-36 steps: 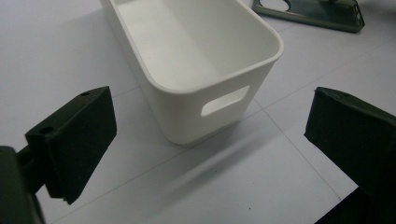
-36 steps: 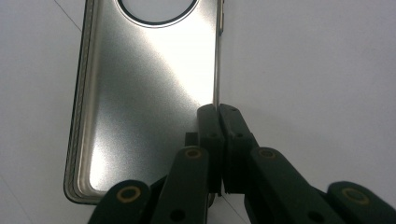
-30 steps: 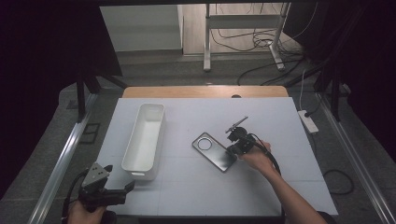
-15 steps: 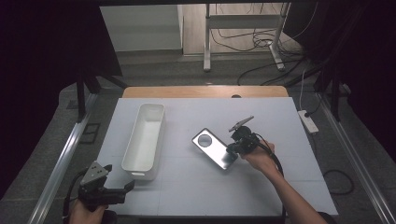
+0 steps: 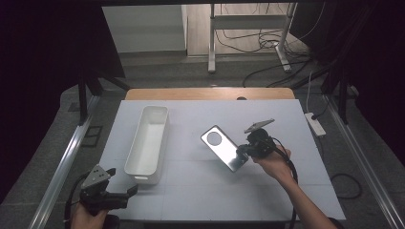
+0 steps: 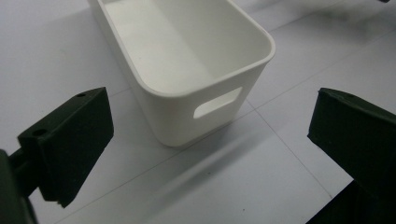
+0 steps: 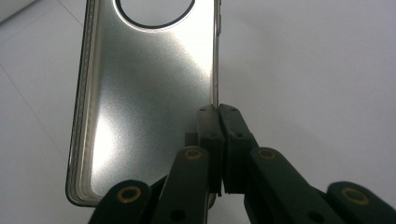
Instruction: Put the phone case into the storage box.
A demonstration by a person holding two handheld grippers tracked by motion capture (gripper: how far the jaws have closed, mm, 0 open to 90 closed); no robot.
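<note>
Now, line by line:

Bench: white top [image 5: 191, 200] marked with faint grid lines, a wooden edge along its far side.

Case: a silvery phone case [image 5: 223, 148] with a round camera hole near its far end [image 7: 140, 107]. In the high view it sits right of centre, slanting from far-left to near-right, and it catches a bright glare. It looks tilted up off the bench, though how far cannot be told.

Right gripper: right gripper [image 5: 244, 150] held in the person's right hand [image 5: 273, 162], just right of the case. In the right gripper view [image 7: 218, 112] its jaws are pressed together on the thin long edge of the case, near the corner away from the camera hole. The case extends forward and to the left of the jaws.

Bin: white oblong bin [image 5: 148, 143] on the left half of the bench, long axis running near to far, nothing inside. A slot handle shows in its near end wall [image 6: 217, 102]. It is well apart from the case.

Left gripper: left gripper [image 5: 122, 193] at the near-left corner of the bench, held in the left hand [image 5: 88, 217], a grey plate on top. In the left gripper view [image 6: 210, 154] its jaws stand wide apart with nothing between them, and the near end of the bin lies just ahead.
</note>
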